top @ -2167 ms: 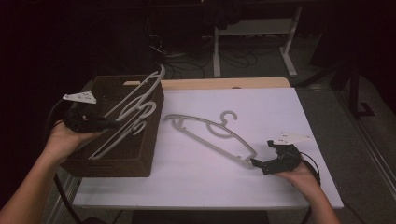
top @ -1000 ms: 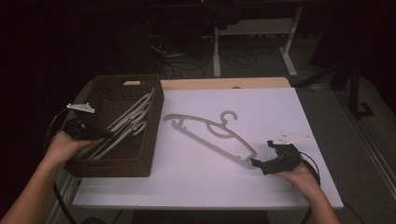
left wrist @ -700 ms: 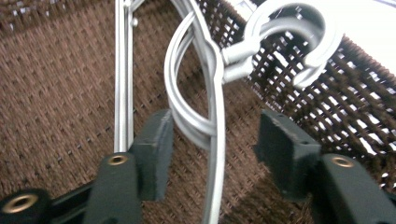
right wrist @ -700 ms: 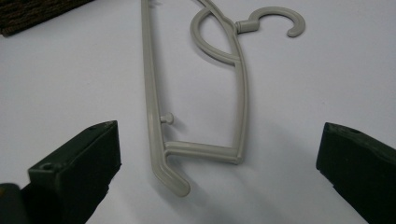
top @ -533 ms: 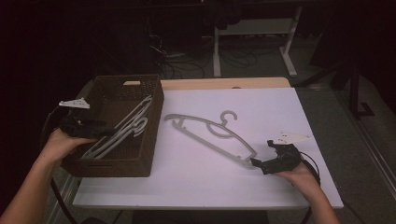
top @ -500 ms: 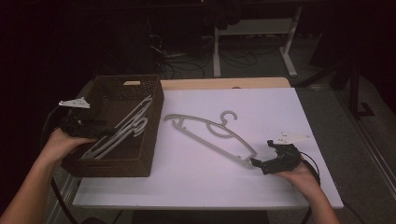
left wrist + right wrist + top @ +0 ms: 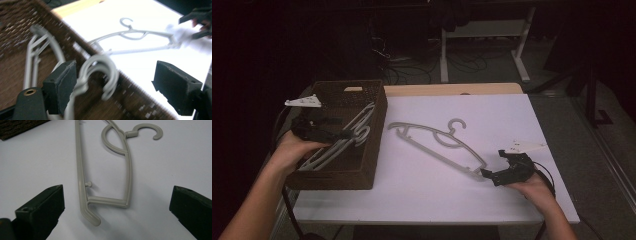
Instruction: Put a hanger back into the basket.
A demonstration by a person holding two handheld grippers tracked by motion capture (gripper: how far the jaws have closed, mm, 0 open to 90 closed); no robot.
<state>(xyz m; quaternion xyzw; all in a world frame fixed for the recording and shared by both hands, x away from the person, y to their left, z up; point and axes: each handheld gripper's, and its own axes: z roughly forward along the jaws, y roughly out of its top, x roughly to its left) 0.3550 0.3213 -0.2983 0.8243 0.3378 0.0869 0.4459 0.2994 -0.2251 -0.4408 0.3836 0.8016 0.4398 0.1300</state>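
Tongs first: from the high view we see the left tongs (image 7: 346, 134) held over the brown woven basket (image 7: 377, 125), which sits at the left end of the white counter (image 7: 512, 120). Pale grey hangers (image 7: 343, 141) lie in a loose bundle inside that basket, and the left hand (image 7: 294, 150) grips the tool just above them. The right tongs (image 7: 486, 173) rest low on the counter near its right front, their tips just beside the lower end of a single grey hanger (image 7: 437, 141) that lies flat on the white surface, hook pointing away from us.

Moving to the left gripper view, we find the left tongs (image 7: 113, 85) standing wide, their jaws having just been opening. The hooks of the hangers in the basket (image 7: 101, 72) curl up between the two black pads (blurred), close to the left one; we cannot tell whether it touches them. Beyond the basket rim (image 7: 82, 47) the lone hanger (image 7: 140, 40) stretches across the counter.

Turning to the right gripper view, we see the right tongs (image 7: 116, 205) spread wide as well, one jaw on each side of the hanger's end (image 7: 105, 201). Neither pad touches it, and the hanger lies flat on the counter (image 7: 162, 170).
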